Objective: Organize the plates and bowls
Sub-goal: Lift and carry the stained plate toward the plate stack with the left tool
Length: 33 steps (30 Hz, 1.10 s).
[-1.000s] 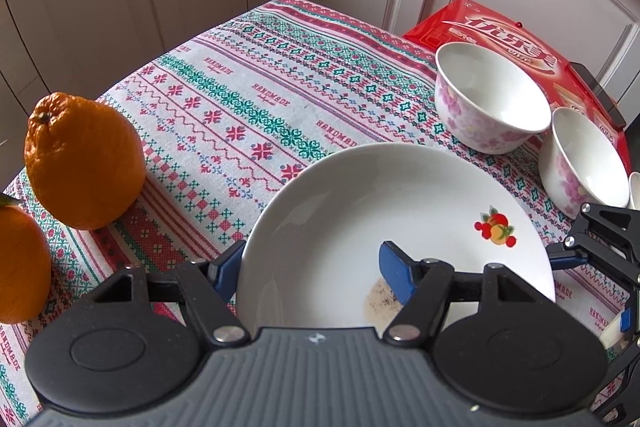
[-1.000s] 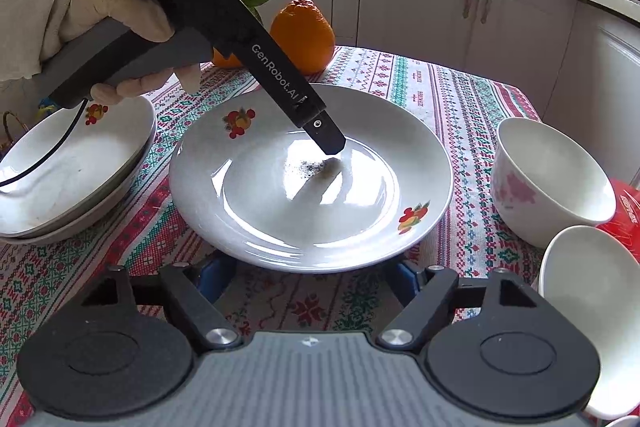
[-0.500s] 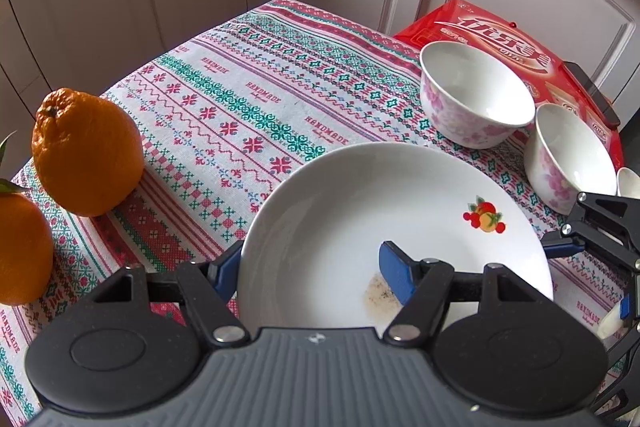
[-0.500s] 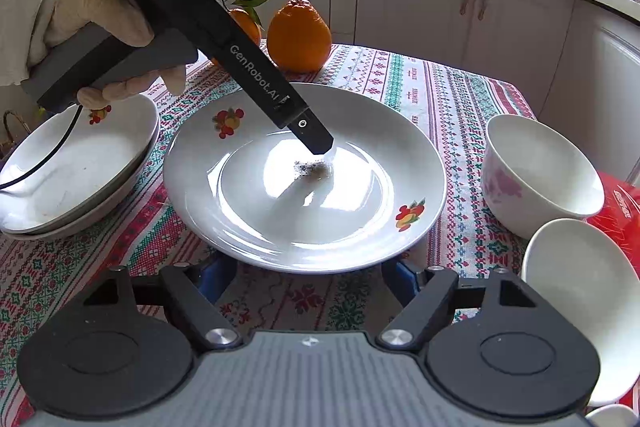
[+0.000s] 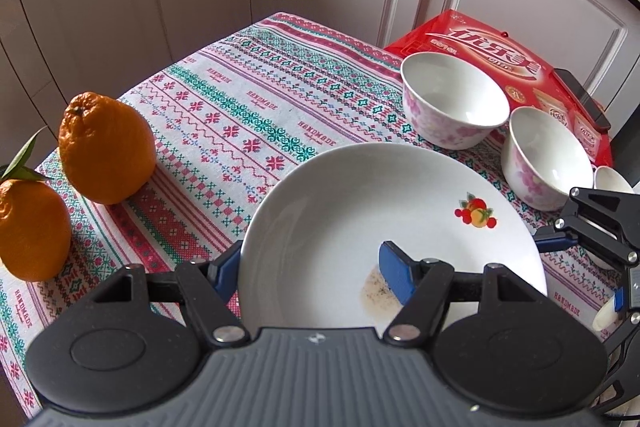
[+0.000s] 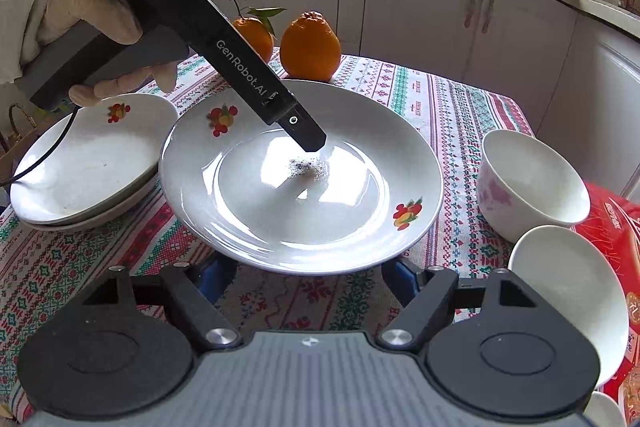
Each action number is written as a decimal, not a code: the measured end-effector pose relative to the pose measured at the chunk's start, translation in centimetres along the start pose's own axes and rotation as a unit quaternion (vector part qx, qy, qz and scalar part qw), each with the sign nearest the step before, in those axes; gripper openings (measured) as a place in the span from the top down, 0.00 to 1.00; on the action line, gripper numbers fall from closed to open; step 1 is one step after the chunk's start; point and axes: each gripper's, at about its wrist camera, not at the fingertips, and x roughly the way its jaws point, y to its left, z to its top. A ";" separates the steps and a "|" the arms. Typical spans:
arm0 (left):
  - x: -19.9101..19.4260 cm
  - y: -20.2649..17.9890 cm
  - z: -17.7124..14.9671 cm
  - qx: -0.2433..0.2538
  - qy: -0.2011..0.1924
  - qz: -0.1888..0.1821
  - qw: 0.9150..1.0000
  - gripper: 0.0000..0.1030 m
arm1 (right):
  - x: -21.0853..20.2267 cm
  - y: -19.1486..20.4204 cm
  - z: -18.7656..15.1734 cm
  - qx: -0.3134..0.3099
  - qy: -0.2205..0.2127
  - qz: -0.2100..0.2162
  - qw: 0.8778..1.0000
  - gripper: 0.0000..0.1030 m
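Observation:
A white plate (image 5: 380,219) with fruit prints and a dark speck patch hangs just above the tablecloth. My left gripper (image 5: 312,271) is shut on its rim, one finger inside the plate and one under it. From the right wrist view the same plate (image 6: 300,195) is tilted, with the left gripper (image 6: 308,143) reaching into it from a gloved hand. My right gripper (image 6: 308,275) is open, its fingertips low behind the plate's near rim with only tablecloth between them. Two stacked plates (image 6: 88,167) lie to the left. Two floral bowls (image 5: 452,99) (image 5: 548,159) stand at the right.
Two oranges (image 5: 106,147) (image 5: 30,227) sit at the table's left side. A red snack package (image 5: 492,59) with a dark phone (image 5: 580,99) on it lies beyond the bowls. White cabinets surround the table. The patterned cloth (image 5: 240,95) is bare in the middle.
The left gripper has risen with the plate and carried it a little toward the stacked plates. The right gripper has stayed put and open.

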 end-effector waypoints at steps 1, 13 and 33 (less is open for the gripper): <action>-0.2 0.0 -0.1 -0.001 -0.001 0.001 1.000 0.32 | -0.1 0.1 0.0 -0.002 -0.001 0.000 1.000 0.19; -3.3 0.2 -1.9 -0.017 -0.018 0.020 1.000 0.32 | -1.2 1.7 0.4 -0.029 -0.013 0.011 0.999 0.19; -8.9 1.9 -7.8 -0.073 -0.044 0.053 0.995 0.32 | -2.4 7.3 1.2 -0.087 -0.023 0.046 0.995 0.19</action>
